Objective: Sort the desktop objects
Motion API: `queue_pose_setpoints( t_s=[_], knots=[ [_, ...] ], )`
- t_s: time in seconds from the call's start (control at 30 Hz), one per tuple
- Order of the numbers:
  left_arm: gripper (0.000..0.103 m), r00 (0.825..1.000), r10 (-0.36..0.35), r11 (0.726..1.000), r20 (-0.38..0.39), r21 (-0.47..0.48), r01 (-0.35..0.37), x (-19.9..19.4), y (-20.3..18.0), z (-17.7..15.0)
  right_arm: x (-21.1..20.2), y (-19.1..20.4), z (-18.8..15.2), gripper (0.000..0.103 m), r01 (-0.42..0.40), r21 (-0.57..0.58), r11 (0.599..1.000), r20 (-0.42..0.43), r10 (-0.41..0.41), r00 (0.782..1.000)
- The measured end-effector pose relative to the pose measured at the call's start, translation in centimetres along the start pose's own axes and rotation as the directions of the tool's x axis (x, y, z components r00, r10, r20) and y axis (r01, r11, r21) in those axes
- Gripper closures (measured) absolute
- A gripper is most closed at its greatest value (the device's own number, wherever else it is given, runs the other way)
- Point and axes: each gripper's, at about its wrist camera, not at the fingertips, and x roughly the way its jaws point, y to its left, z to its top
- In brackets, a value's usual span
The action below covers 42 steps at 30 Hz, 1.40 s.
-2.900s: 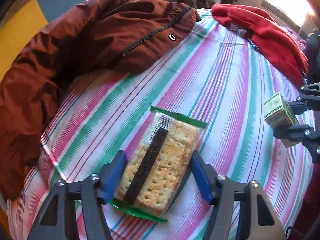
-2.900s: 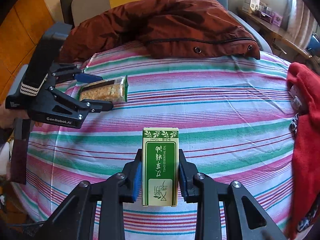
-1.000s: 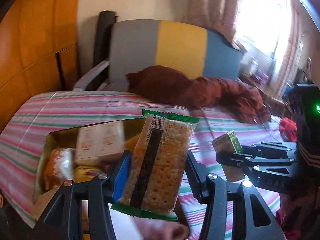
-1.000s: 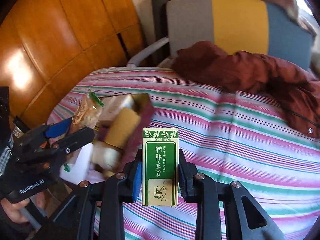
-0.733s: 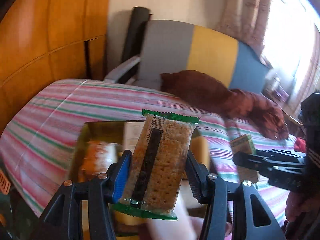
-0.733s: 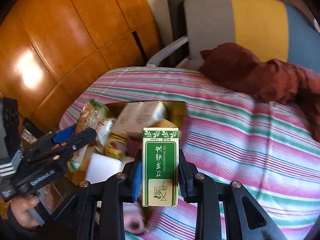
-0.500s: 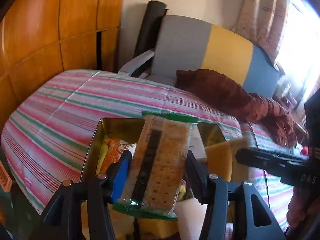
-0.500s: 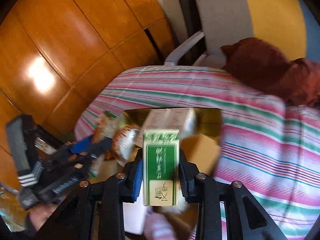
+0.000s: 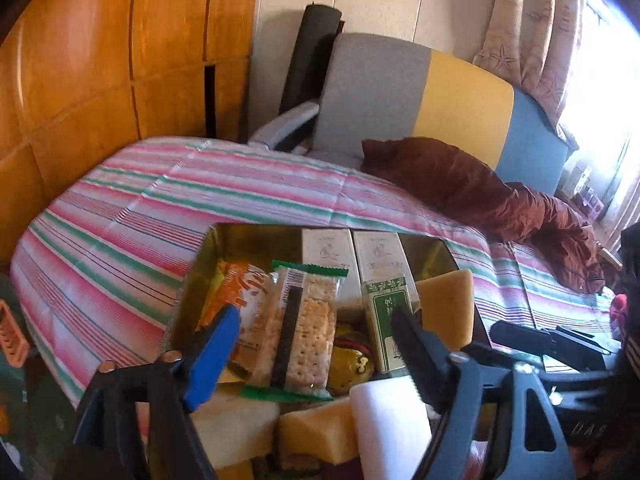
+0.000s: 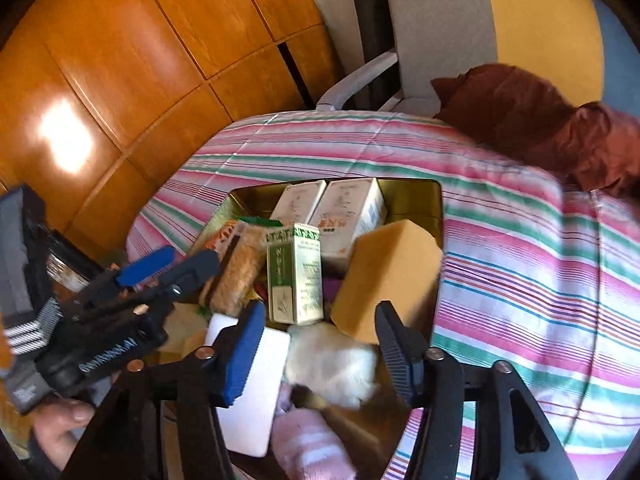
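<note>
Left gripper (image 9: pixel 316 344) over the tin (image 9: pixel 228 240), fingers (image 9: pixel 214 344) spread wide, gripping nothing. Right gripper (image 10: pixel 320 344) likewise over the tin (image 10: pixel 416 196), fingers (image 10: pixel 244 346) wide apart, empty.

One cracker pack (image 9: pixel 306 328) lying in the tin, between the left fingers in view but not pinched, leaning on one orange snack bag (image 9: pixel 244 300) beside it. One green box (image 9: pixel 386 320) standing upright in the tin, just right of the crackers; in the right view the same green box (image 10: pixel 296 272) upright ahead of the fingers, clear of both pads.

Two white cartons (image 9: pixel 352 256) side by side at the tin's far end. One tan sponge (image 10: pixel 384 280) tilted against the tin's right side. One white block (image 10: pixel 256 384) at the near edge, one fluffy white lump (image 10: pixel 332 356) and one pink striped sock (image 10: pixel 312 444) beside it.

Tin resting on the striped cloth (image 9: pixel 160 208) over the surface. One brown jacket (image 9: pixel 480 192) heaped at the far side, against one grey, yellow and blue chair (image 9: pixel 420 92).
</note>
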Motion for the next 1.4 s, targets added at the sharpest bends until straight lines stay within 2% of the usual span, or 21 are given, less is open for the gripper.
queue_pose_setpoints(
  t_s=[0.13, 0.23, 0.33, 0.63, 0.73, 0.83, 0.9, 1.1, 1.4],
  knots=[
    [0.02, 0.998, 0.049, 0.999, 0.041, 0.022, -0.05, -2.1, -0.7, 0.0, -1.2, 1.2, -0.9, 0.035, 0.062, -0.04, 0.997, 0.042, -0.061, 0.997],
    [0.02, 0.996, 0.057, 0.998, 0.073, 0.02, -0.059, -3.8, -1.1, -0.1, -2.0, 1.9, -1.5, 0.034, 0.1, -0.058, 0.993, 0.067, -0.096, 0.993],
    [0.02, 0.994, 0.067, 0.998, 0.089, 0.015, -0.068, -5.2, -1.5, -0.2, -2.6, 2.6, -2.2, 0.026, 0.125, -0.07, 0.99, 0.087, -0.119, 0.989],
    [0.02, 0.989, 0.104, 0.994, 0.106, 0.002, -0.105, -7.9, -2.6, -0.7, -4.0, 3.3, -4.7, 0.026, 0.147, -0.061, 0.987, 0.106, -0.14, 0.984],
    [0.02, 0.982, 0.136, 0.991, 0.133, -0.009, -0.136, -8.9, -3.1, -1.1, -4.7, 3.4, -5.6, 0.025, 0.199, -0.057, 0.978, 0.132, -0.191, 0.973],
    [0.021, 0.968, 0.186, 0.982, 0.169, 0.005, -0.189, -9.7, -3.9, -1.6, -5.3, 3.6, -6.6, 0.023, 0.285, -0.048, 0.957, 0.163, -0.274, 0.948],
    [0.021, 0.961, 0.212, 0.976, 0.178, 0.021, -0.219, -9.8, -4.5, -2.2, -5.3, 3.8, -6.9, 0.022, 0.315, -0.056, 0.948, 0.176, -0.301, 0.937],
    [0.023, 0.975, 0.153, 0.988, 0.162, -0.004, -0.154, -9.8, -4.5, -3.3, -4.3, 3.8, -7.5, 0.021, 0.33, -0.068, 0.941, 0.16, -0.317, 0.935],
    [0.028, 0.984, 0.135, 0.991, 0.114, -0.031, -0.132, -8.8, -3.7, -3.7, -4.3, 3.6, -7.5, 0.021, 0.339, -0.047, 0.939, 0.174, -0.327, 0.929]
  ],
)
